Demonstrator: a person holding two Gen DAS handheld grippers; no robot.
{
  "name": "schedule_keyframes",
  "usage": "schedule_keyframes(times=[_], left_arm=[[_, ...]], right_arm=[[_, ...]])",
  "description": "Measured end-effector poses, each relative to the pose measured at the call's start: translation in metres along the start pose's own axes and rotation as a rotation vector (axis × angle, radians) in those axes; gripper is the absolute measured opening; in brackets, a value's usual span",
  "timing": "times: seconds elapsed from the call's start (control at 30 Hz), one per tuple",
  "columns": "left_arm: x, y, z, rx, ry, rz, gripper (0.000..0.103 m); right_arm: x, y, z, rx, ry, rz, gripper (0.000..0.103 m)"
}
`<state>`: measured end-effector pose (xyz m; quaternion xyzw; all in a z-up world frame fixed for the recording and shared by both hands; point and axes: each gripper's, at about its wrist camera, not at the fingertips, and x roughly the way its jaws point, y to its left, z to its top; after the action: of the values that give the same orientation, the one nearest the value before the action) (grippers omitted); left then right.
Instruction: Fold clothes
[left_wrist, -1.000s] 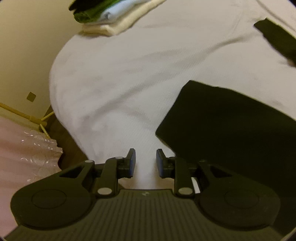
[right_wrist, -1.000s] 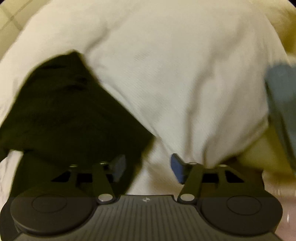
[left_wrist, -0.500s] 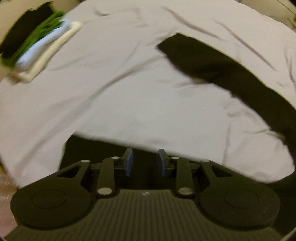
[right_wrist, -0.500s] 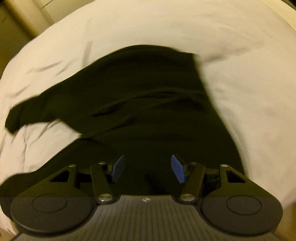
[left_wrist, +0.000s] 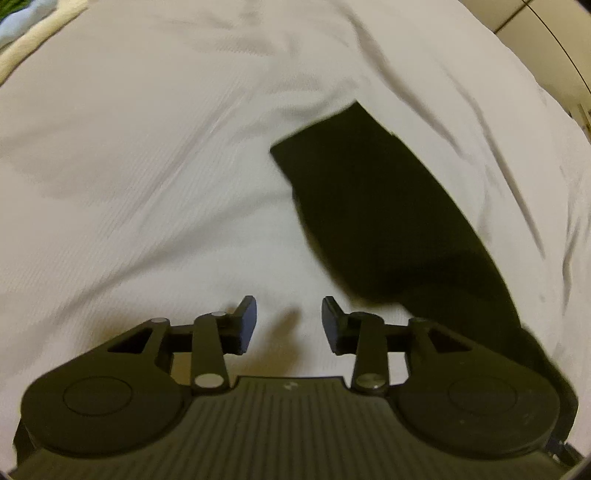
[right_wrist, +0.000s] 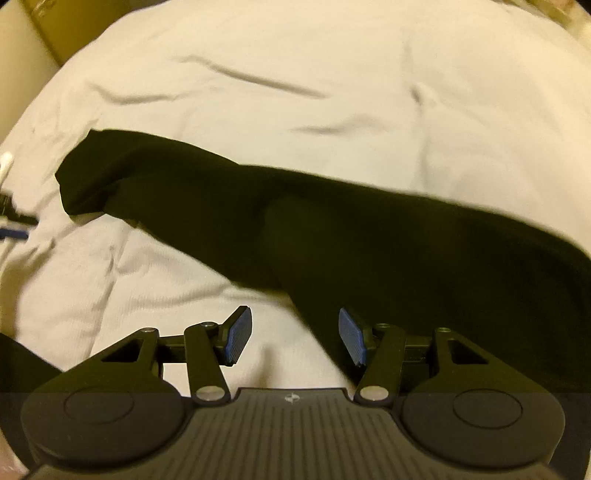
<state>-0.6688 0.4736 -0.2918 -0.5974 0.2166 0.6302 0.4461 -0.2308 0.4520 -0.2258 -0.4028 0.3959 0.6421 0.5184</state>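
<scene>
My left claw (left_wrist: 289, 325) has just been opening, nothing between its pads, over the white bed sheet (left_wrist: 155, 177). My right claw (right_wrist: 295, 336) gapes released too (slightly narrowing). The black garment (right_wrist: 332, 240) lies stretched across the sheet.

left hand-held gripper (left_wrist: 289, 325) jaws opened, empty

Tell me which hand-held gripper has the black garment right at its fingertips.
The right hand-held gripper: the black garment reaches its right finger. The left hand-held gripper, just opened wider, has only white bedding between its fingers.
</scene>
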Motion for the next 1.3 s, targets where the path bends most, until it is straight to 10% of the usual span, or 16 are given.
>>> schedule_keyframes(times=[0.37, 0.43, 0.5, 0.57, 0.63, 0.7, 1.03, 1.23, 1.3], left_arm=[[0.063, -0.004, 0.059, -0.105, 0.018, -0.020, 0.050], [0.069, -0.009, 0.062, -0.100, 0.022, -0.019, 0.045], [0.071, -0.014, 0.065, -0.081, 0.019, -0.034, 0.015], [0.067, -0.017, 0.067, -0.067, 0.008, -0.039, 0.004], [0.052, -0.018, 0.064, -0.049, -0.030, -0.052, 0.003], [0.026, -0.014, 0.058, -0.049, -0.078, -0.085, 0.002], [-0.176, -0.002, 0.014, -0.103, -0.342, -0.181, 0.001], [-0.124, -0.043, 0.071, -0.033, -0.326, -0.027, 0.011], [-0.088, -0.048, 0.088, -0.072, -0.283, 0.086, 0.009]], right_arm=[[0.053, -0.021, 0.071, -0.285, 0.001, -0.129, 0.068], [0.067, -0.022, 0.079, -0.376, 0.009, -0.138, 0.070], [0.083, -0.023, 0.084, -0.439, 0.035, -0.124, 0.071], [0.098, -0.026, 0.087, -0.495, 0.078, -0.091, 0.058], [0.098, -0.028, 0.084, -0.518, 0.088, -0.043, 0.003], [0.084, -0.028, 0.077, -0.540, 0.048, -0.035, 0.000], [-0.079, -0.040, 0.026, -0.508, -0.254, -0.085, 0.000], [-0.046, -0.039, 0.058, -0.539, -0.224, -0.075, 0.003], [-0.008, -0.039, 0.079, -0.471, -0.196, -0.117, 0.028]])
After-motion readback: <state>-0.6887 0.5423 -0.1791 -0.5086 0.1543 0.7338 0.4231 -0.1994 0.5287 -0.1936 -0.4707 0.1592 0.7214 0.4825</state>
